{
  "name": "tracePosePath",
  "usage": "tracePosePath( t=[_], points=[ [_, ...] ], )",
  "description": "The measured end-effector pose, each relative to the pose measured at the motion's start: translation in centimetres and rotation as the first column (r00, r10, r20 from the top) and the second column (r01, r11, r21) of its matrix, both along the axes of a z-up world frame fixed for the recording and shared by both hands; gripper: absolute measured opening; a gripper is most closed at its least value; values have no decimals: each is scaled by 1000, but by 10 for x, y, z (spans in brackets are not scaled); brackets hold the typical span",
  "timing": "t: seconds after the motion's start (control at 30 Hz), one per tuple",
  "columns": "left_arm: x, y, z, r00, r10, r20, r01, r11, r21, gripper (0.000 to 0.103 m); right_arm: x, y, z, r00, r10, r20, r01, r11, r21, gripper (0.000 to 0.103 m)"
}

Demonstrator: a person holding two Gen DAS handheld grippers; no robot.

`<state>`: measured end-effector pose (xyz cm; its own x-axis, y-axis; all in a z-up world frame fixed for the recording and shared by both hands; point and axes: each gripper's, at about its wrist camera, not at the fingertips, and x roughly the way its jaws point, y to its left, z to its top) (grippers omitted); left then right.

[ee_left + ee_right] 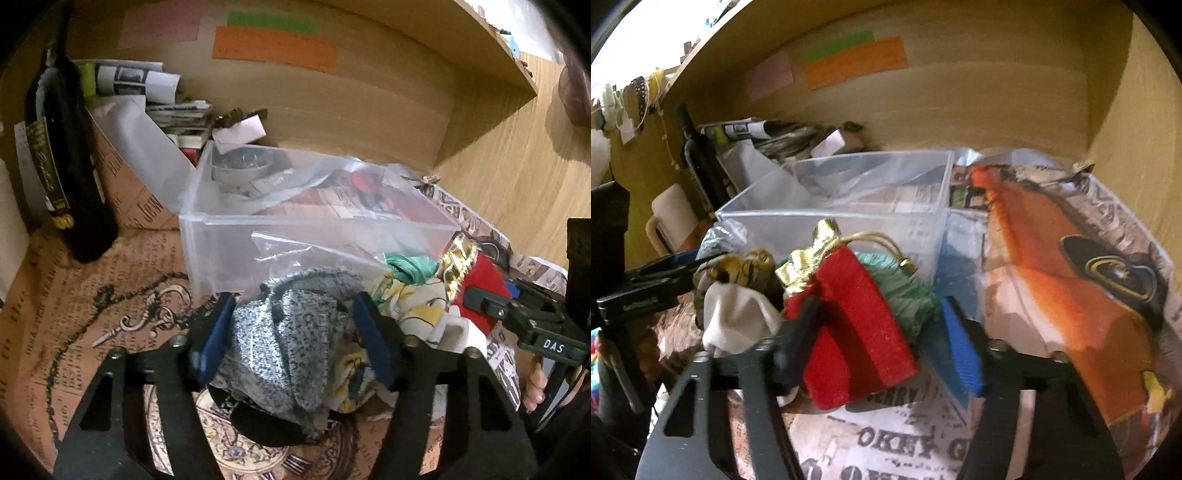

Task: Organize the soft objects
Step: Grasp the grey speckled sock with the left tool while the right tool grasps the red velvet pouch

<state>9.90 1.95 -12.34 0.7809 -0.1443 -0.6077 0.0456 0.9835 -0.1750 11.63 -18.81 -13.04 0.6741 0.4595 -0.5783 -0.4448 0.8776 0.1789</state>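
My left gripper (295, 332) has its blue pads around a grey knitted cloth (284, 343), pressing on both sides of it, just in front of the clear plastic bin (317, 225). My right gripper (882, 343) straddles a red felt pouch with a gold top (857, 325); its jaws stand wide and the right pad is apart from the pouch. A green fabric (908, 291), a white cloth (735, 321) and a yellow patterned cloth (410, 306) lie in a pile in front of the bin. The right gripper also shows in the left wrist view (484, 301).
A dark wine bottle (66, 155) stands at the left with rolled papers and magazines (147, 81) behind. A clear plastic bag (295, 184) drapes over the bin. Printed paper covers the shelf floor (1071, 280). Wooden walls enclose the shelf.
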Motion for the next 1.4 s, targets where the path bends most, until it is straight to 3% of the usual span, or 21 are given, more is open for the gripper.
tracePosePath(
  t=[0.2, 0.47, 0.73, 0.83, 0.9, 0.97, 1.27, 1.4],
  points=[
    [-3, -1, -1, 1000, -4, 8, 4, 1000, -12, 44, -6, 2, 6, 999, 4, 41, -4, 1000, 4, 27],
    [-17, -1, 14, 998, 4, 60, -3, 1000, -11, 35, -17, 4, 18, 994, -2, 113, 4, 1000, -17, 21],
    [-27, -1, 40, 990, 12, 144, -11, 1000, -3, 34, -20, 2, 30, 986, -15, 164, 17, 1000, -7, 17],
    [-27, -1, 43, 988, 8, 151, -8, 1000, 3, 34, -19, 6, 29, 989, -6, 148, 12, 999, -37, 24],
    [-27, -1, 42, 989, 4, 149, -5, 1000, 5, 34, -16, 9, 24, 993, 14, 117, -7, 998, -58, 50],
    [-26, -2, 41, 990, 2, 143, -3, 1000, 5, 34, -15, 10, 21, 994, 27, 108, -20, 998, -66, 63],
    [-23, 1, 36, 991, 2, 134, -2, 1000, -3, 34, -4, 21, 23, 991, 98, 88, -86, 988, -131, 64],
    [-21, 0, 33, 992, -1, 124, 1, 1000, 3, 34, 0, 28, 12, 992, 107, 70, -91, 976, -198, 54]
  ],
)
